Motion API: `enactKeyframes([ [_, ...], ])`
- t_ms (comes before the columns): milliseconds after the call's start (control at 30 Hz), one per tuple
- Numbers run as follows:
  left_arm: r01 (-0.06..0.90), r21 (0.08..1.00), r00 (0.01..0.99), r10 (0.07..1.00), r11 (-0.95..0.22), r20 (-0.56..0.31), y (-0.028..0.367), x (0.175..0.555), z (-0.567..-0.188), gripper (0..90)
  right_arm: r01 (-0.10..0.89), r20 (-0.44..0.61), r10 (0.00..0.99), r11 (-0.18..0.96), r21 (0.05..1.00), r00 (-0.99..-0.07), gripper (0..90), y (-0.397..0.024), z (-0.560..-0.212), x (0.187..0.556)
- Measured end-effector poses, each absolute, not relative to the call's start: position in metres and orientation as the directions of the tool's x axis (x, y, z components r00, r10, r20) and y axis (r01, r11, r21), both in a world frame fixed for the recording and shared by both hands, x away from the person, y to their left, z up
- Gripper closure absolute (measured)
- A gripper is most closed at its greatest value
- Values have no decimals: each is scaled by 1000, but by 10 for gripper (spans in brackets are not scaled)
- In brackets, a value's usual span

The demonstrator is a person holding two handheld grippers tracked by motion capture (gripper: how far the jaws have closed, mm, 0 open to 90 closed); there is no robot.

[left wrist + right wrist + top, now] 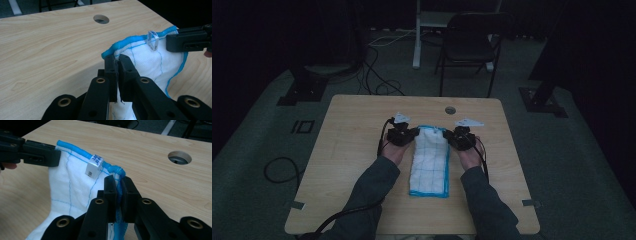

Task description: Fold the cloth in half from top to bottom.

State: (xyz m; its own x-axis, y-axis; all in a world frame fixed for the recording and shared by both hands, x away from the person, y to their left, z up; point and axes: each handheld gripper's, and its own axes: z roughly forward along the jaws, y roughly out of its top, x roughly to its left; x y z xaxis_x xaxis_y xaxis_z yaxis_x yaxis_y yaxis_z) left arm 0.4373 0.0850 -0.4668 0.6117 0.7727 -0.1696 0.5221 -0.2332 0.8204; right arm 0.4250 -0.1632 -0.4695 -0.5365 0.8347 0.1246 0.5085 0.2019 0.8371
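A white cloth [429, 162] with a blue hem and thin blue grid lines lies folded lengthwise on the wooden table [352, 150]. Its far end is lifted off the table. My left gripper [412, 134] is shut on the far left corner, where the hem [130, 41] bunches above its jaws [117, 61]. My right gripper [452, 136] is shut on the far right corner [118, 181], pinching the blue hem [115, 168]. A small white label [153, 40] [93, 167] sticks up from the far hem between the two grippers. Each gripper view shows the other gripper [187, 40] [32, 152] across the cloth [152, 62] [72, 190].
A round cable hole [450, 109] [101, 19] [179, 157] sits in the table beyond the cloth. A black folding chair [469, 45] and a white stand [417, 35] are on the floor behind the table, with cables [377, 80] nearby. Cables trail off the near edge [337, 217].
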Motion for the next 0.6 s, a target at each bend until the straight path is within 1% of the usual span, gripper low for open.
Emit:
enactKeyframes([
  [267,489,833,641,755,-259,-141,88,424,-463,870,494,124,825,203,845,-551,852,-164,-467,411],
  [467,485,835,645,751,-259,-141,90,415,-464,870,493,153,820,172,853,-551,850,-166,-468,402],
  [600,486,835,647,748,-257,-146,92,410,-467,870,493,151,819,177,852,-554,850,-165,-471,398],
])
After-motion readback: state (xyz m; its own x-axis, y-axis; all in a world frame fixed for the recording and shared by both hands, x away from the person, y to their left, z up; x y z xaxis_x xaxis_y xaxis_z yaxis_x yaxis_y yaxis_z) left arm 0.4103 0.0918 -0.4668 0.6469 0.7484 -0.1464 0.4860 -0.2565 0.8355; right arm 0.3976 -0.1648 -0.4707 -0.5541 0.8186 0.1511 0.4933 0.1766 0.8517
